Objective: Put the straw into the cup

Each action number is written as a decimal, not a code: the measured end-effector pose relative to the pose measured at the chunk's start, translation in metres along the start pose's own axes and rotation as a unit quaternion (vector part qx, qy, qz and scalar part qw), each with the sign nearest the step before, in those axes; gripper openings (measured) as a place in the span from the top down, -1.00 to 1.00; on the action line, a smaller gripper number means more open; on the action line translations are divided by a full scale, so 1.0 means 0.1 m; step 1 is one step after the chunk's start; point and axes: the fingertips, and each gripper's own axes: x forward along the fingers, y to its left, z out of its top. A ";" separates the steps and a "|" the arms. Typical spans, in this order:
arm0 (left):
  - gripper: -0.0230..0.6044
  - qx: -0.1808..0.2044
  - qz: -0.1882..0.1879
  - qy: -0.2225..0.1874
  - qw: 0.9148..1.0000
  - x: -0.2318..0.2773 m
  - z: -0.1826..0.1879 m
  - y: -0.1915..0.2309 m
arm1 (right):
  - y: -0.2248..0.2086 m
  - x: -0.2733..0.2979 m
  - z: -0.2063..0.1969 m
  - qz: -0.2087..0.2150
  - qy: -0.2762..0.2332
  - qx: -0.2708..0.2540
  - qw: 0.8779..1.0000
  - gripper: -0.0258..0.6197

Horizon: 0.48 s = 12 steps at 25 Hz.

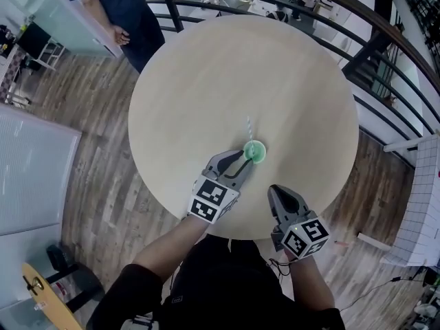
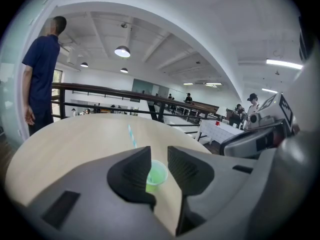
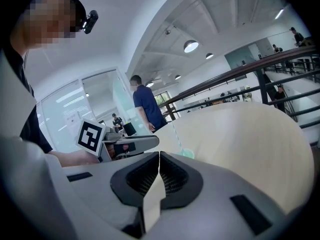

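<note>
A small green cup (image 1: 255,151) stands upright on the round pale table (image 1: 206,81), near its front edge. A pale blue-striped straw (image 1: 249,126) rises out of the cup, leaning away from me. My left gripper (image 1: 246,158) is open right behind the cup. In the left gripper view the cup (image 2: 156,176) shows in the gap between the open jaws (image 2: 159,156), untouched, with the straw (image 2: 131,135) above it. My right gripper (image 1: 275,190) is shut and empty, to the cup's right and nearer me. In the right gripper view (image 3: 159,156) the cup (image 3: 188,153) sits ahead.
A person in dark blue (image 1: 120,12) stands at the table's far left edge. A black railing (image 1: 385,33) curves round the table's far and right sides. Wooden floor (image 1: 89,150) lies on the left.
</note>
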 end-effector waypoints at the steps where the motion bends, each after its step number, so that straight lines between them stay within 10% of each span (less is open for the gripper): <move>1: 0.63 0.002 0.001 -0.010 1.000 -0.08 0.06 -0.02 | 0.05 -0.02 0.04 0.002 -0.004 -0.005 1.000 0.85; 12: 0.89 0.037 0.033 -0.093 0.994 -0.92 0.81 -0.32 | 0.29 -0.30 0.54 0.016 -0.039 -0.033 0.999 0.85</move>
